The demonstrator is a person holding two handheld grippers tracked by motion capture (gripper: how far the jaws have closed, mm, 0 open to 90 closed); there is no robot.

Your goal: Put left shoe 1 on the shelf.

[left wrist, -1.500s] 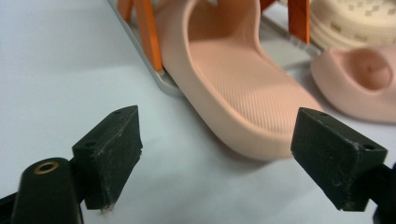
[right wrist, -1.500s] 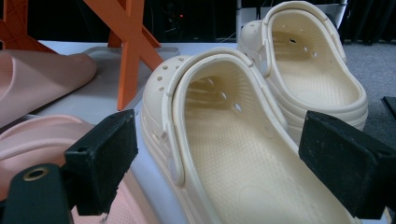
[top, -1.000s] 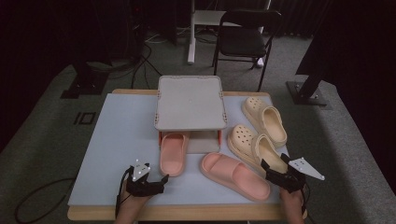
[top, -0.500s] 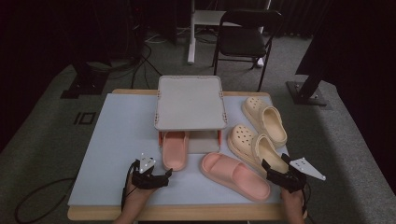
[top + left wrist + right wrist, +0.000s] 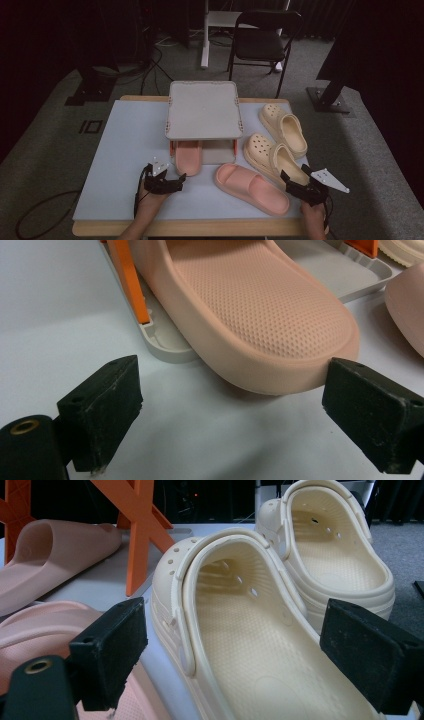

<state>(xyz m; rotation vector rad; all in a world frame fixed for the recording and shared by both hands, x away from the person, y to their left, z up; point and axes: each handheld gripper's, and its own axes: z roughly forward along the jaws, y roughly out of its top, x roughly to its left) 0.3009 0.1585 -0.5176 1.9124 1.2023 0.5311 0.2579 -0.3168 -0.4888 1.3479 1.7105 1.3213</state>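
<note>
A grey two-level shoe rack with orange posts stands mid-table. A pink slide lies on its lower shelf, heel sticking out toward me. My left gripper is open just short of that heel; in the left gripper view the heel sits a little ahead of the open gripper. A second pink slide lies on the table. Two cream clogs lie to the right. My right gripper is open at the near clog's heel, pads on either side.
The rack's top shelf is bare. Its lower tray edge and an orange post lie close to the left jaw. The pale blue mat has free room at the left. A black chair stands beyond the table.
My left gripper has moved forward and to the right, up to the heel of the slide on the lower shelf. The right gripper has barely shifted.
</note>
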